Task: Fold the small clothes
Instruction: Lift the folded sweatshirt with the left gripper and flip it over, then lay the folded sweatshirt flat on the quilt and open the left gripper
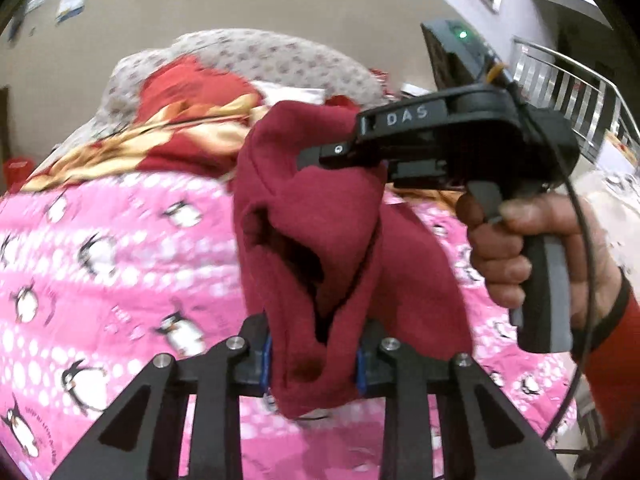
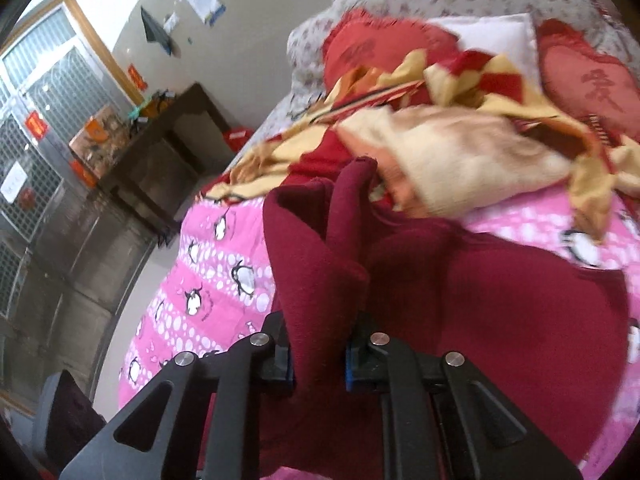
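Note:
A dark red knit garment (image 1: 320,220) hangs bunched above the pink bed, lifted at two places. My left gripper (image 1: 314,364) is shut on its lower fold, with a blue pad (image 1: 266,364) pressed against each side of the cloth. My right gripper (image 1: 312,160), held by a hand (image 1: 504,248), pinches the garment's upper edge from the right. In the right wrist view the right gripper (image 2: 318,360) is shut on a raised fold, and the rest of the garment (image 2: 500,300) spreads over the sheet to the right.
A pink penguin-print sheet (image 1: 100,260) covers the bed. A red-and-yellow blanket (image 2: 460,152) and red heart pillows (image 2: 592,88) lie heaped at the far end. A dark wooden table (image 2: 160,148) stands left of the bed; a metal railing (image 1: 576,92) is at right.

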{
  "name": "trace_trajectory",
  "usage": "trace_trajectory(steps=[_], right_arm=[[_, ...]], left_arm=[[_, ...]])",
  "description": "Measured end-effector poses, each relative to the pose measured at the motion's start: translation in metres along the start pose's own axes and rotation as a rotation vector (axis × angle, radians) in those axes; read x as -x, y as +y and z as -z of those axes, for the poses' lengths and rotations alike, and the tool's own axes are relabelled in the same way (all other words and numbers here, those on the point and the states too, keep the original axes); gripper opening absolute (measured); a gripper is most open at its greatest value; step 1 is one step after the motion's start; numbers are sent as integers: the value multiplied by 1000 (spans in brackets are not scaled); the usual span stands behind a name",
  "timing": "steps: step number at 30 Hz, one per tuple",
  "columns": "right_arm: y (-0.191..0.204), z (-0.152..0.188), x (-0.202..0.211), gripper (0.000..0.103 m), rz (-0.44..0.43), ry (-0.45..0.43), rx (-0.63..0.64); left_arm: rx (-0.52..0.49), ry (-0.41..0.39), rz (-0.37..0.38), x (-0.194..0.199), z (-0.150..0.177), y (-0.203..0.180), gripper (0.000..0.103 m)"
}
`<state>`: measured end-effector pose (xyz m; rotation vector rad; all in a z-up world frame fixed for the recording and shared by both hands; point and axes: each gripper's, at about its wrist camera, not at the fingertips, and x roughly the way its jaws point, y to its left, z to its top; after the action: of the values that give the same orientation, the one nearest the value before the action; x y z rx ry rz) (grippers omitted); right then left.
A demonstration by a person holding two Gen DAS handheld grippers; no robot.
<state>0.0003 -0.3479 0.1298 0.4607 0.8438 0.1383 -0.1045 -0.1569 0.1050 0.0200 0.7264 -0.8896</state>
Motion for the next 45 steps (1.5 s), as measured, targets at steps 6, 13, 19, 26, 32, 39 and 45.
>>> trace_trajectory(steps=[6, 13, 19, 26, 32, 39, 45], right_arm=[[-51, 12, 64, 31, 56, -72, -60], [-124, 43, 86, 30, 180, -96, -164], [-170, 67, 82, 52, 284, -82, -290], [-135, 88, 138, 62, 276, -114, -226], [-107, 112, 102, 39, 254, -6, -181], [-136, 141, 101, 34, 333, -11, -220], [-145, 149, 121, 43, 278, -72, -323]], left_arm=[[-139, 25, 82, -23, -10, -74, 30], [-210, 138, 108, -96, 5, -122, 32], [-241, 244, 162, -89, 26, -132, 52], [-316, 148, 24, -38, 23, -93, 54], [-200, 191, -70, -66, 16, -63, 54], [-162, 272, -85, -86, 39, -54, 54], [-189, 185, -98, -65, 21, -59, 54]])
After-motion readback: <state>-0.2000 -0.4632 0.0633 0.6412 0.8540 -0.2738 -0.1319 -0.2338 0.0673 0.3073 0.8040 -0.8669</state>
